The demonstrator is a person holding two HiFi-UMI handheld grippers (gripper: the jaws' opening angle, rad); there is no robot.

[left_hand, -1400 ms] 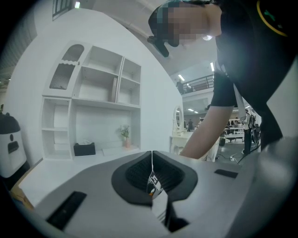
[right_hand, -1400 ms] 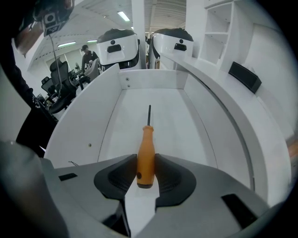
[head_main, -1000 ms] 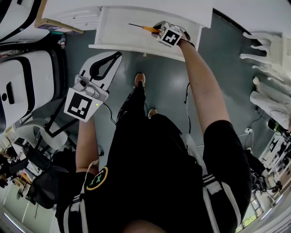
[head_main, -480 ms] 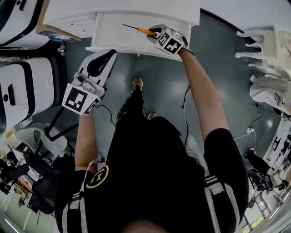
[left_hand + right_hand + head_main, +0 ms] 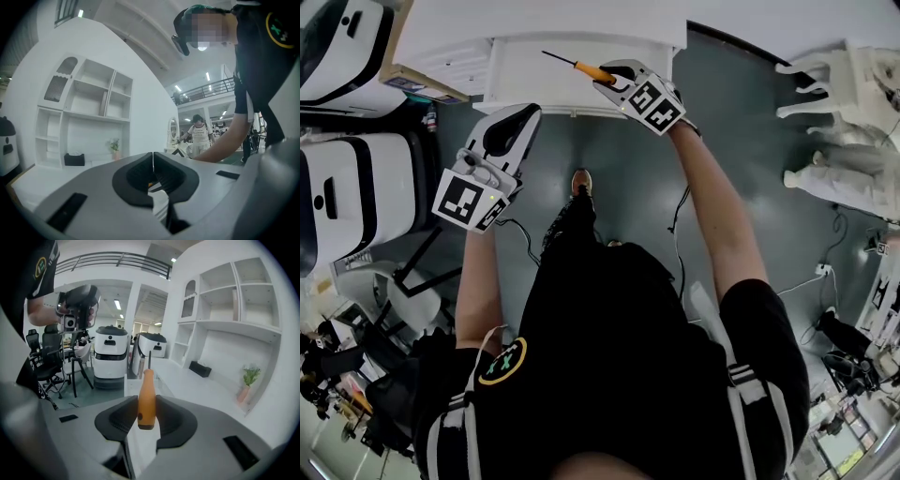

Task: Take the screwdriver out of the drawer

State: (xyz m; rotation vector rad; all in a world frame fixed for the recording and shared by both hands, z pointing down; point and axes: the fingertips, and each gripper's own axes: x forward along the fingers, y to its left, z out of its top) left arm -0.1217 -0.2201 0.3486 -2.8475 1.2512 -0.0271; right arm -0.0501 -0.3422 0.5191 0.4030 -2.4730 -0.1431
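An orange-handled screwdriver [image 5: 589, 69] with a thin dark shaft hangs over the open white drawer [image 5: 517, 86] at the top of the head view. My right gripper [image 5: 607, 81] is shut on its handle. In the right gripper view the handle [image 5: 146, 398] stands clamped between the black pads, and the shaft points away from me. My left gripper [image 5: 525, 116] floats just in front of the drawer's left part, holding nothing. In the left gripper view its jaw tips [image 5: 153, 159] meet in a closed seam.
White wheeled machines [image 5: 342, 187] stand at the left, next to a cardboard box [image 5: 417, 82]. White chairs [image 5: 834, 84] are at the right. A white shelf unit [image 5: 89, 117] rises behind the cabinet top. Cables and the person's feet [image 5: 581, 180] are on the grey floor.
My right gripper has risen out of the drawer with the screwdriver and come nearer the camera. My left gripper has drifted a little toward the drawer front. The head camera has shifted.
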